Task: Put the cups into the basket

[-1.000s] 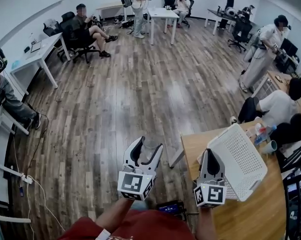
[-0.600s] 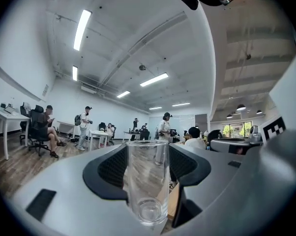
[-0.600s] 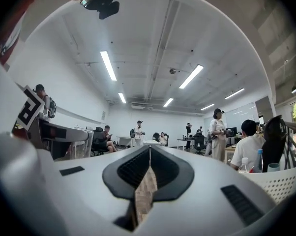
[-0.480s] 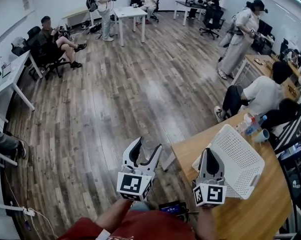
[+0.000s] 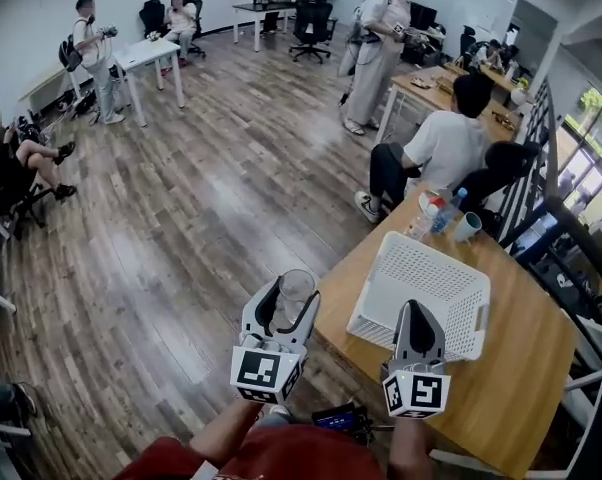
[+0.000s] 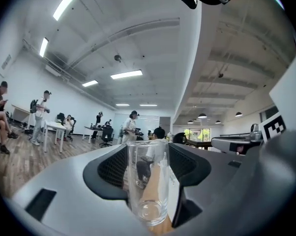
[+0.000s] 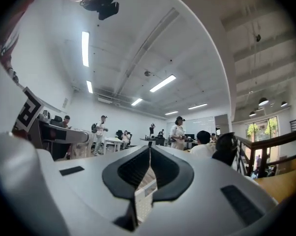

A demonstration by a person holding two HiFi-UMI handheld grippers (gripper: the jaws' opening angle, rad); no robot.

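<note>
The left gripper view shows what the head view barely does: the left gripper (image 6: 148, 173) is clamped on a clear glass cup (image 6: 147, 181), whose long axis is upright with the mouth up. In the head view the cup (image 5: 295, 286) is over the floor, off the table's (image 5: 521, 368) left edge. The right gripper (image 7: 149, 156) has its jaws together with nothing between them, at the white basket's (image 5: 421, 286) near edge.

Lower centre: my left gripper (image 5: 289, 304), the clear glass cup (image 5: 295, 284) between its jaws, left of the wooden table (image 5: 526, 368). Lower right: white perforated plastic basket (image 5: 421, 286) on that table, my right gripper (image 5: 417, 311) at its near edge.
</note>
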